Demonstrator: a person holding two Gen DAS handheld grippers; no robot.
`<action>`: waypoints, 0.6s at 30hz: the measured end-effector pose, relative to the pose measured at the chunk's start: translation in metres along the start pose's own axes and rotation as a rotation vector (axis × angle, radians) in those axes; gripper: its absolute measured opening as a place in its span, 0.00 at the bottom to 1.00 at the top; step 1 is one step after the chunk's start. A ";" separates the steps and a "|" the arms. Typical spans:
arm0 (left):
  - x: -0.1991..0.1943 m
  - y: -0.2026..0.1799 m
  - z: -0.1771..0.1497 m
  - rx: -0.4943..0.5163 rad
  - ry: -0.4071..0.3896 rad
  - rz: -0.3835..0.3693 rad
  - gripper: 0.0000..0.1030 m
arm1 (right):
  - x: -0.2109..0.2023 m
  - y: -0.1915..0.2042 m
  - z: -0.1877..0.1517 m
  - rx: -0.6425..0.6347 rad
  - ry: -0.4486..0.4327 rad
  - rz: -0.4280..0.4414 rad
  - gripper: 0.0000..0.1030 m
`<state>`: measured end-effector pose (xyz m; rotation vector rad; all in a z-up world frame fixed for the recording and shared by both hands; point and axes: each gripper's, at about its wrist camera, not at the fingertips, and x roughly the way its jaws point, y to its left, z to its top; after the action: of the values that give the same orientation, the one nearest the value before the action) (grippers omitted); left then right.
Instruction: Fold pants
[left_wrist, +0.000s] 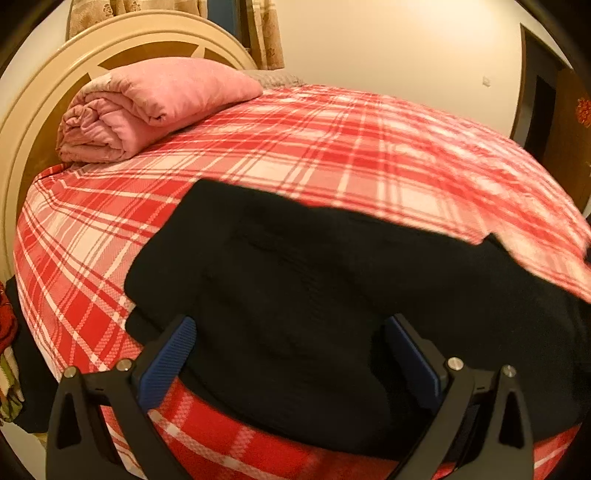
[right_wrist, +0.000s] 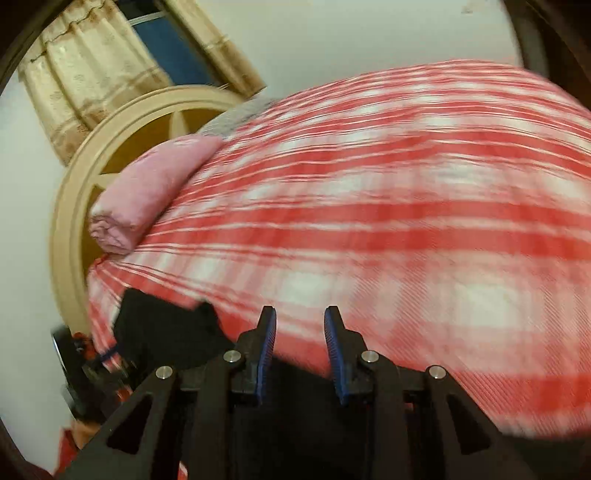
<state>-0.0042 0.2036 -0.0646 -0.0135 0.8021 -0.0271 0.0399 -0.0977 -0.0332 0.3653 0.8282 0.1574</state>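
Observation:
The black pants lie folded in a thick dark bundle on the red and white plaid bed cover, near the bed's front edge. My left gripper hovers just over the near part of the bundle, jaws wide open, blue pads on either side, gripping nothing. In the right wrist view the pants show at the lower left. My right gripper is open with a moderate gap, empty, above the plaid cover. That view is motion-blurred.
A folded pink quilt lies at the head of the bed against the cream round headboard; it also shows in the right wrist view. Curtains hang behind. A dark door stands at the far right.

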 end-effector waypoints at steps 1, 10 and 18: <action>-0.004 -0.003 0.001 0.002 -0.009 -0.010 1.00 | -0.018 -0.010 -0.013 0.020 -0.023 -0.046 0.28; -0.043 -0.078 0.007 0.158 -0.083 -0.116 1.00 | -0.203 -0.159 -0.085 0.335 -0.230 -0.415 0.58; -0.059 -0.119 -0.001 0.224 -0.066 -0.153 1.00 | -0.246 -0.262 -0.108 0.416 -0.105 -0.595 0.58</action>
<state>-0.0486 0.0860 -0.0205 0.1358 0.7273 -0.2597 -0.2063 -0.3811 -0.0289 0.4951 0.8312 -0.5914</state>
